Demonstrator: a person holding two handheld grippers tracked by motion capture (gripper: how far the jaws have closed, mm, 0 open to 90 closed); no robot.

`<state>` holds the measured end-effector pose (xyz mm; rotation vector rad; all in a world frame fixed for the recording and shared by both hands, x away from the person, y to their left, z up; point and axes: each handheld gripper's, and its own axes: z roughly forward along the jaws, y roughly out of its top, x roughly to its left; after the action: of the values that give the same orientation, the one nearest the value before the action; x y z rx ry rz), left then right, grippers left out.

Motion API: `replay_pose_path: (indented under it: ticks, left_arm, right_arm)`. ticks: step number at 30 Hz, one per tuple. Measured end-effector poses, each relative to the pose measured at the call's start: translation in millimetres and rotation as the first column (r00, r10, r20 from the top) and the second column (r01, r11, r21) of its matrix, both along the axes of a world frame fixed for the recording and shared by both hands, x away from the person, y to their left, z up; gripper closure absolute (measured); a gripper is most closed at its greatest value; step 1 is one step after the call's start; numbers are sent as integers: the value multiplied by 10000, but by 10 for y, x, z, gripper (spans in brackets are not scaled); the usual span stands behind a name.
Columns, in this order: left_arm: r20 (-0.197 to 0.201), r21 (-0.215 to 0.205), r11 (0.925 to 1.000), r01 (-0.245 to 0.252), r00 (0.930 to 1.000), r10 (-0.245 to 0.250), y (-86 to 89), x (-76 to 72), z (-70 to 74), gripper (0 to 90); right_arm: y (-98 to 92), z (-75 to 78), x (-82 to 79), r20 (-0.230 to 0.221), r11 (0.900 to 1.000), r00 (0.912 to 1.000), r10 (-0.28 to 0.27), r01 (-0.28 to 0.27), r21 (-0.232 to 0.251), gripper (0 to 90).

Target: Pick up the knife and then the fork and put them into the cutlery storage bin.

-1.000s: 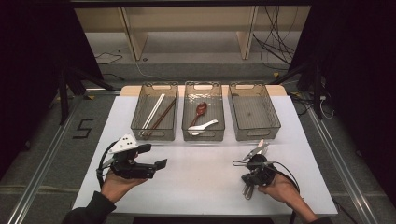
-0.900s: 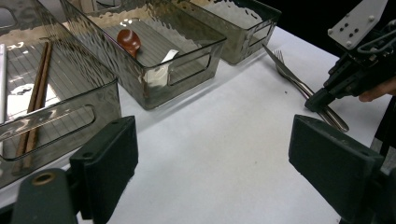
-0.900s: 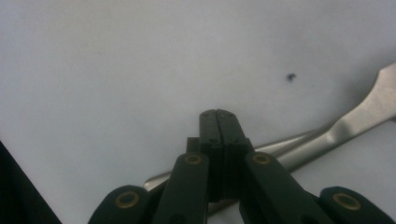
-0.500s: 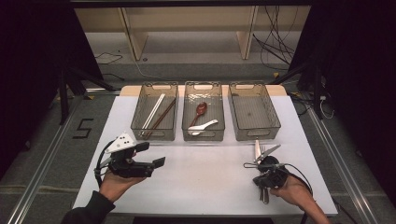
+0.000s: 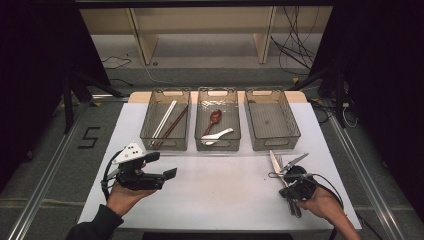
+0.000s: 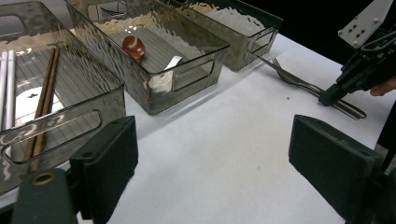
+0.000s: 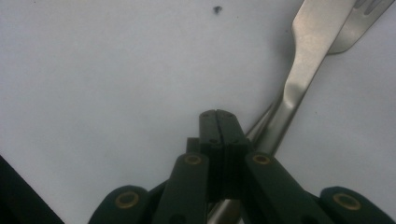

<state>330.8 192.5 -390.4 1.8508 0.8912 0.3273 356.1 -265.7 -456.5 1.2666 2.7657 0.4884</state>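
Right gripper (image 7: 218, 114) closed beside flat steel cutlery (image 7: 299, 79) — smooth white table (image 7: 116, 70).

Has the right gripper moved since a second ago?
Yes. The right gripper has slid right and toward the table's near edge, away from the empty right bin.

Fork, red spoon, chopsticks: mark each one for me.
fork (image 7: 343, 32), right gripper view, neck below the tines
red spoon (image 6: 134, 45), left gripper view, bowl
chopsticks (image 5: 172, 125), high view, middle of the brown pair
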Motion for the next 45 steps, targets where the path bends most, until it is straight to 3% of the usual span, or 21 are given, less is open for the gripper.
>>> replay_pose_path:
  ticks: [7,13,17,21,26,31,36,45]
  left_arm:
    - [88,-65,9999,-107,9999,107,13,-1,7,153]
    - [108,-151,9998,-162,9998,164,21,-7,13,152]
    - [111,-119,9999,-120,9999,121,21,-10,12,152]
    - [125,-111,9999,-112,9999,113,22,-14,13,152]
    - [157,-118,9999,-86,9998,88,22,-16,16,152]
    - [238,-215,9998,-15,9997,21,31,-23,22,149]
    - [233,-231,9997,-22,9997,27,30,-23,19,140]
    - [178,-239,9997,-43,9998,48,37,-26,7,135]
  right_arm:
    - [-12,3,20,-19,9999,10000,-81,81,-64,900]
    - [-34,32,31,4,9997,9999,-130,130,199,900]
    - [-65,182,22,489,9946,9985,-243,193,1018,807]
    - [-80,263,16,978,9922,9927,-706,598,1096,615]
    - [-128,309,39,1024,9806,9854,-1357,1188,1560,468]
    - [-127,319,61,1228,9768,9761,-1796,1620,1403,364]
    - [-117,314,73,1291,9754,9723,-1950,1784,1294,328]
    - [-124,241,139,914,9756,9751,-2019,1920,1062,318]
